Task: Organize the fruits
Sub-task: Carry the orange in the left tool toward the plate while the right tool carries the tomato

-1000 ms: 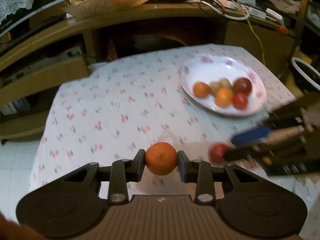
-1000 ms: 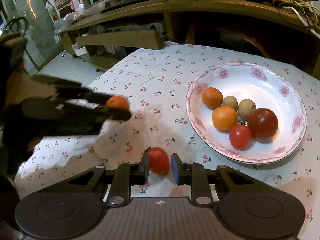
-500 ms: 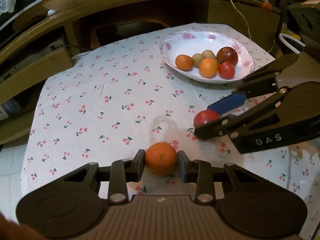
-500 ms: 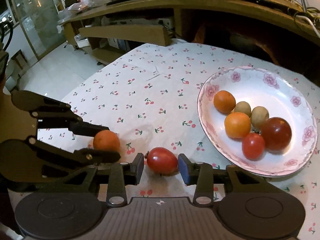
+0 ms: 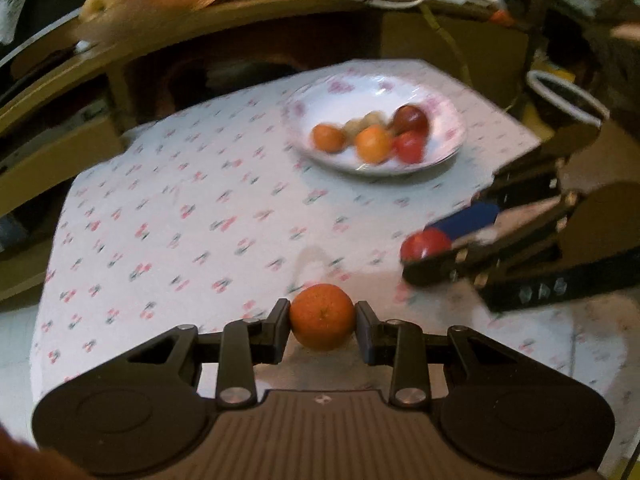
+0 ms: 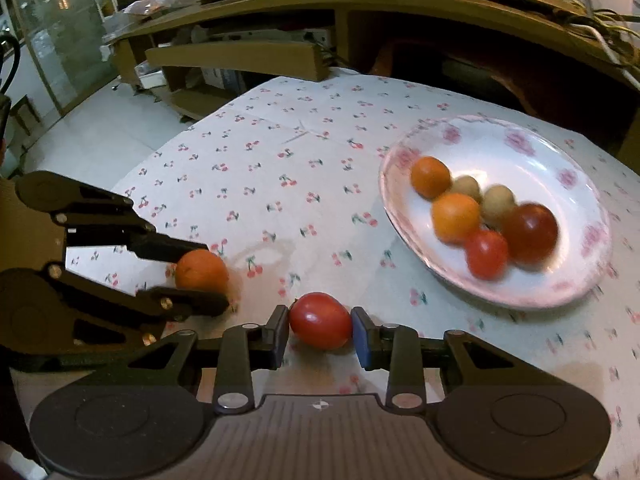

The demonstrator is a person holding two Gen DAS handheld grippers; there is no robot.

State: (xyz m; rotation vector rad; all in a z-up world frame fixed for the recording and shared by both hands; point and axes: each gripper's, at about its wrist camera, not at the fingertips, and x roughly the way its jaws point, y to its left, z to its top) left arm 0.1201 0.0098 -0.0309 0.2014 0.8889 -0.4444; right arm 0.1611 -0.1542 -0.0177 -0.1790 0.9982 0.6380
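Pinching an orange (image 5: 322, 322), the left claw (image 5: 322, 326); only the right view shows the right claw (image 6: 320, 330) closing onto a tomato (image 6: 320, 326).

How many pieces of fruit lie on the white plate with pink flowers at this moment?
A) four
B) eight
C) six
C: the white round plate with pink flowers holds two orange mandarins, two small tan fruits, one dark red tomato and one bright red tomato, six in all.
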